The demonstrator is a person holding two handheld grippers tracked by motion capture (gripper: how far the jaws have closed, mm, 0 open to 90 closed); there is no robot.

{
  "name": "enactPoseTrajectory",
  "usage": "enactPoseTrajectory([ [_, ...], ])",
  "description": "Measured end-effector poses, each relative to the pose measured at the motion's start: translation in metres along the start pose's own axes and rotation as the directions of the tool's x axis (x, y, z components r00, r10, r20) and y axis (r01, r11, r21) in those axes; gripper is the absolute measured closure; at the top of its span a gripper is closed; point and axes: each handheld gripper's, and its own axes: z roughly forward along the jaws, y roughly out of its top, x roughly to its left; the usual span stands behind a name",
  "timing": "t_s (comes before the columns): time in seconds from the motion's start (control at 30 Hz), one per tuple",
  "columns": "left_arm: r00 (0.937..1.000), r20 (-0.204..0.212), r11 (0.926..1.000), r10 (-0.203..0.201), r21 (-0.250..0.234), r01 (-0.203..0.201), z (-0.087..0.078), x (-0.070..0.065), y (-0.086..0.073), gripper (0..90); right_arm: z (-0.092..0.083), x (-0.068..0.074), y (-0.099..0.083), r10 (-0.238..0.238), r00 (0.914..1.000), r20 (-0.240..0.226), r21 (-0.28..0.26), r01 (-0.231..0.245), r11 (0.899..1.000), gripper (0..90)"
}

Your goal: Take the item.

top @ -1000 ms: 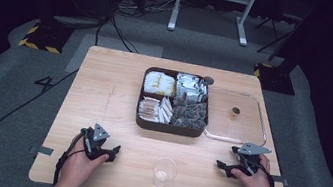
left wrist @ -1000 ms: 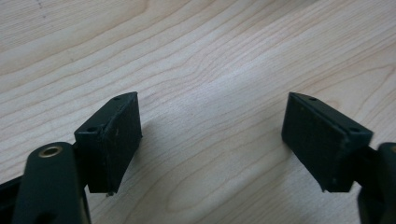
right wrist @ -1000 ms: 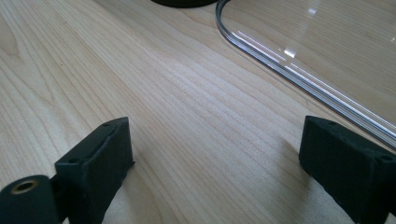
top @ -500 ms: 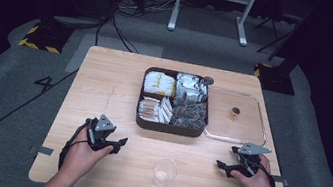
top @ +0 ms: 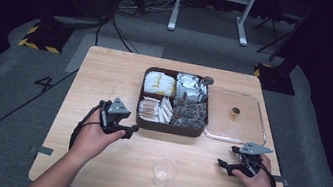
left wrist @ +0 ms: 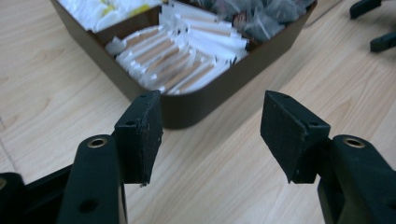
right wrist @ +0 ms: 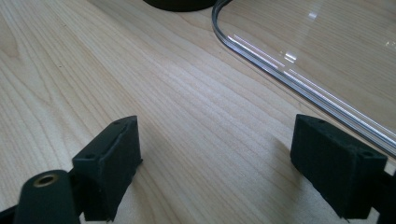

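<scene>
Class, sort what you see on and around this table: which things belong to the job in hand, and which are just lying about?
In the job:
left gripper, open, by the box
brown compartment box
white-wrapped sticks

Lying about:
clear plastic cup
clear lid
right gripper, open, on the table
cables on the floor

Lab or studio, dark room, floor cables (top: 114, 24), hazard-taped stand base (top: 42, 36)

The high view looks forward and down on the whole counter (top: 107, 74) from the person's side. The left gripper view sits low and close, facing the brown tray (left wrist: 196, 105), also seen from above (top: 169, 127). The right gripper view skims the counter toward the clear lid (right wrist: 299, 56).
</scene>
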Motion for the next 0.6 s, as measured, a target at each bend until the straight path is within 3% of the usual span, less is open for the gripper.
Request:
enactPoseTrajectory([
  [0.27, 0.9990, 0.029, 0.9992, 0.035, -0.021, -0.034, 0.011, 0.003, 0.031, 36.7, 0.000, 0.000, 0.000, 0.000, 1.0000, 0.001, 0.000, 0.000, 1.000, 16.1],
  [0.5, 0.9983, 0.058, 0.9993, 0.000, -0.037, 0.002, 0.022, 0.012, 0.050, 38.7, 0.000, 0.000, 0.000, 0.000, 1.0000, 0.001, 0.000, 0.000, 1.000, 16.1],
  [0.6, 0.9984, 0.056, 0.9991, 0.004, -0.043, -0.002, 0.027, 0.014, 0.058, 38.9, 0.000, 0.000, 0.000, 0.000, 1.0000, 0.000, 0.000, 0.000, 1.000, 16.1],
])
